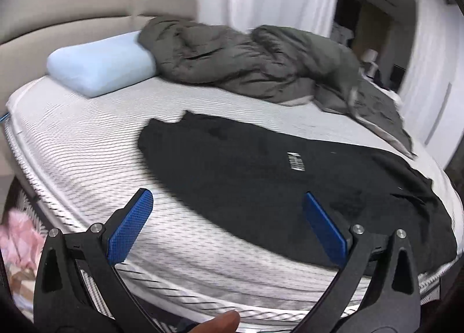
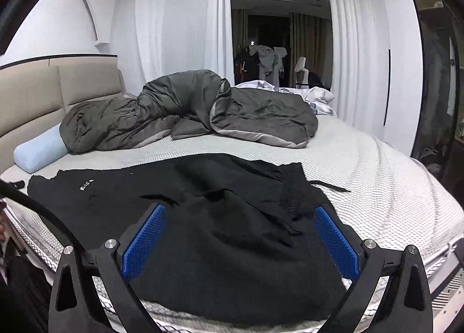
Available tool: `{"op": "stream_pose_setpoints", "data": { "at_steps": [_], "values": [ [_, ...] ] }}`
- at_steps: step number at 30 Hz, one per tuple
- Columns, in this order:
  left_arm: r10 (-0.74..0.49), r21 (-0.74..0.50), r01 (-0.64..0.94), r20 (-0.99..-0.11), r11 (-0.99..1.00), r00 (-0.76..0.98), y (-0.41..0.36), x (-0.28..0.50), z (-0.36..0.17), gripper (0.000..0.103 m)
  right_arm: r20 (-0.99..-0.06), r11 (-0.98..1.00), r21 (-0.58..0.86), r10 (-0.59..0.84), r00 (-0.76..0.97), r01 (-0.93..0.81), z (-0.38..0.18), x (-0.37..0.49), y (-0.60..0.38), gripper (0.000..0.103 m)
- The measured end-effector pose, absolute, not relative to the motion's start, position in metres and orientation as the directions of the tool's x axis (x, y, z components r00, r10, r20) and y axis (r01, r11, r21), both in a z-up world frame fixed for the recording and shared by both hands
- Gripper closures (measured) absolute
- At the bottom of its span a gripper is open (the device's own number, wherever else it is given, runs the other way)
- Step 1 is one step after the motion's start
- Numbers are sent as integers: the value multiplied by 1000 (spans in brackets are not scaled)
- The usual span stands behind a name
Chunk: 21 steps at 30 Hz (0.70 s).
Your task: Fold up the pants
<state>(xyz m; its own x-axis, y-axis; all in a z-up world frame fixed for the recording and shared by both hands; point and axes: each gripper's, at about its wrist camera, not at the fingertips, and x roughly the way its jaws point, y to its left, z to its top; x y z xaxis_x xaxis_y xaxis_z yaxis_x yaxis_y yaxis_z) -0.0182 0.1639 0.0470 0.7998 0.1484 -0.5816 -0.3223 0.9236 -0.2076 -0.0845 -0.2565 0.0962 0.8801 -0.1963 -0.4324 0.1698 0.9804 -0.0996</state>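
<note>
So the biggest thing here is the bed, a white textured mattress (image 2: 377,176) with a beige padded headboard (image 2: 34,101) on the far left. Bunched up across the back of it is a crumpled olive-green duvet (image 2: 232,109) with a lighter grey underside, and some rumpled white bedding (image 2: 313,95) sits behind that near the white curtains (image 2: 179,20).

The black fabric pants (image 2: 220,228) are spread out on the near half of the mattress, running left to right along the front edge. The ribbed waistband end (image 2: 293,185) sits to the right in the right wrist view, with a black drawstring (image 2: 330,186) trailing onto the sheet beside it. A small white printed logo (image 2: 85,186) shows toward the left end. Pretty wrinkly, with loose folds around the middle.

A pale blue foam pillow (image 1: 101,67) lies against the headboard, its end tucked under the duvet.

The left gripper (image 1: 227,201) has its blue-padded fingers spread wide with nothing between them, hovering over the leg end of the pants. The right gripper (image 2: 239,212) is spread wide too, empty, over the middle of the pants. That left view is kinda blurry btw.
</note>
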Motion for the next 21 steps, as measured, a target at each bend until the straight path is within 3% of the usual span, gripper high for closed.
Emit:
{"op": "stream_pose_setpoints", "data": {
  "at_steps": [6,13,15,17,19,21],
  "values": [
    [133,-281,-398,-649,873,749,222,-6,27,1,-447,977,-30,-200,872,209,83,-100,-274,0],
    [24,-359,-425,-740,831,672,276,60,-13,24,-449,961,79,-202,870,264,60,-109,-293,0],
    [4,-398,-444,-740,803,672,292,75,-24,41,-443,953,103,-211,871,283,58,-114,-296,0],
    [-10,-441,-442,-717,781,697,305,79,-31,81,-441,946,129,-214,871,297,57,-118,-298,0],
    [-17,-463,-427,-693,777,721,310,72,-30,95,-443,939,135,-228,867,316,55,-123,-300,0],
    [-21,-467,-385,-657,796,754,314,54,-25,100,-448,931,134,-250,859,340,54,-130,-299,0]
  ]
}}
